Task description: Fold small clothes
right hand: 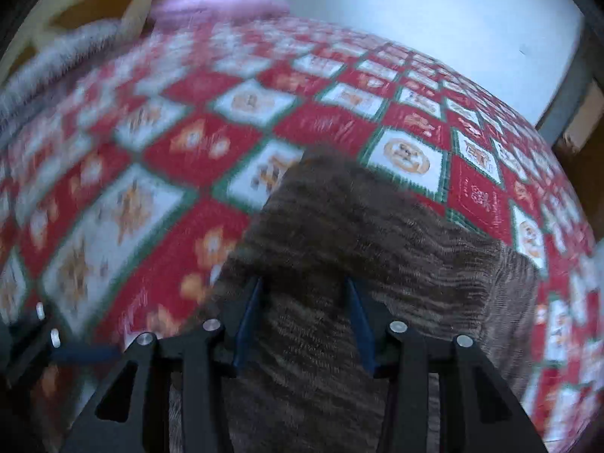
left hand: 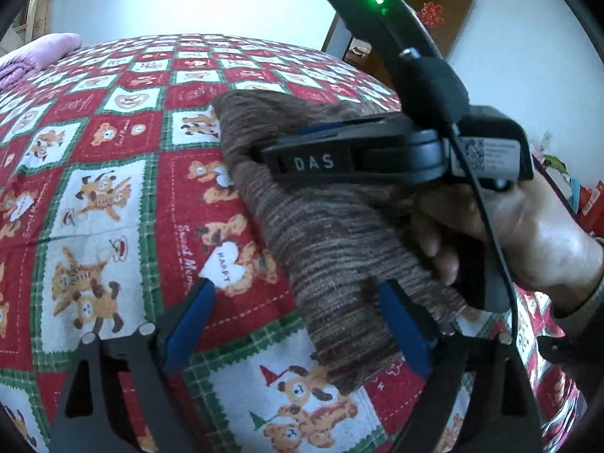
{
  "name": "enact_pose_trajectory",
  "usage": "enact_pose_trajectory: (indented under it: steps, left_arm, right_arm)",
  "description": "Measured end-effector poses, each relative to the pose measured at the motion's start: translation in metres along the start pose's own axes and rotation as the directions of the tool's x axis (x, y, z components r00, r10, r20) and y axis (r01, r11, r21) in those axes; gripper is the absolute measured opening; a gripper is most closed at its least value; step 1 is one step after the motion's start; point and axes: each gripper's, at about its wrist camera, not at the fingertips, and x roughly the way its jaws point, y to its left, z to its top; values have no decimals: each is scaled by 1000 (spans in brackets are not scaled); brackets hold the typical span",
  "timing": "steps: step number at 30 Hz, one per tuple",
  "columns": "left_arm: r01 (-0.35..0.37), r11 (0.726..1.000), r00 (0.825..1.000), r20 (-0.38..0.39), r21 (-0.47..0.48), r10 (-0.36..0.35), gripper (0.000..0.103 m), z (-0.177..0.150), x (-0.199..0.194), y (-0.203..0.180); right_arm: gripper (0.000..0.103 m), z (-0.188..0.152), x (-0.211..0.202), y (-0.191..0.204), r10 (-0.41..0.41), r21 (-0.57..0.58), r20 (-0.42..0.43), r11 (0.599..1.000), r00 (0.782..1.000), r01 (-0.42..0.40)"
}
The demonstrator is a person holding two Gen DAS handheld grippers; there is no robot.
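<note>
A brown striped knit garment (left hand: pixel 321 234) lies on the bed, partly lifted. My left gripper (left hand: pixel 298 294) is open; its blue pads (left hand: pixel 188 324) straddle the garment's near end without closing on it. My right gripper (left hand: pixel 264 153) shows in the left wrist view, lying sideways across the garment's far part with fabric in its jaws. In the blurred right wrist view the garment (right hand: pixel 339 226) fills the gap between the right gripper's (right hand: pixel 304 283) blue pads (right hand: pixel 247 324), with cloth bunched between them.
A red, white and green bear-print quilt (left hand: pixel 105 196) covers the bed, also in the right wrist view (right hand: pixel 151 158). A pink folded blanket (left hand: pixel 34 56) lies at the far left. A wooden headboard (right hand: pixel 94 3) and a brown door (left hand: pixel 441 19) stand behind.
</note>
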Motion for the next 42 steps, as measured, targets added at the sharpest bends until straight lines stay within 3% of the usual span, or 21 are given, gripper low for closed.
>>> enact_pose_trajectory:
  steps: [2,4,7,9,11,14,16,18,27,31,33,36,39,42]
  left_arm:
    - [4,1000,1000,3,-2,-4,92,0,-1,0]
    - [1,1000,1000,31,-28,0,92,1,-9,5]
    - [3,997,996,85,-80,4,92,12,-21,13]
    - [-60,995,994,91,-74,67,92,26,-21,13]
    - [-122,991,988,85,-59,127,92,38,-15,9]
    - [-174,984,984,25,-28,175,92,51,11,4]
    - [-162,987,987,-24,-16,161,94,50,31,3]
    - [-170,985,985,3,-30,170,101,40,36,6]
    - [-174,984,985,13,-33,174,103,34,32,7]
    - [-179,983,984,17,-30,179,103,35,34,5]
    - [-179,983,984,17,-29,179,103,35,34,5]
    - [-175,984,984,16,-31,175,103,35,34,6]
    - [-172,985,985,16,-32,173,103,35,35,6]
    - [-165,986,986,18,-33,166,103,35,35,6]
  right_arm:
    - [48,-4,-4,-1,9,0,9,1000,1000,-9]
    - [48,-5,-17,-11,72,40,19,997,997,-72]
    - [49,-13,-52,-39,169,162,161,967,973,-194]
    - [49,-18,-61,-56,141,194,181,965,973,-176]
    - [49,-26,-55,-74,77,235,136,966,988,-108]
    - [49,-50,-30,-110,27,349,20,937,999,-32]
    - [49,-65,-31,-124,69,380,95,920,993,-101]
    - [49,-73,-34,-126,81,382,131,916,988,-125]
    - [50,-81,-36,-134,114,401,177,899,978,-177]
    - [50,-91,-54,-151,92,467,236,862,967,-196]
    - [51,-101,-54,-164,68,513,225,840,972,-177]
    - [51,-115,-41,-180,108,572,184,796,977,-196]
    - [51,-122,-39,-192,162,614,236,739,958,-276]
    - [51,-120,-36,-194,174,612,244,735,954,-291]
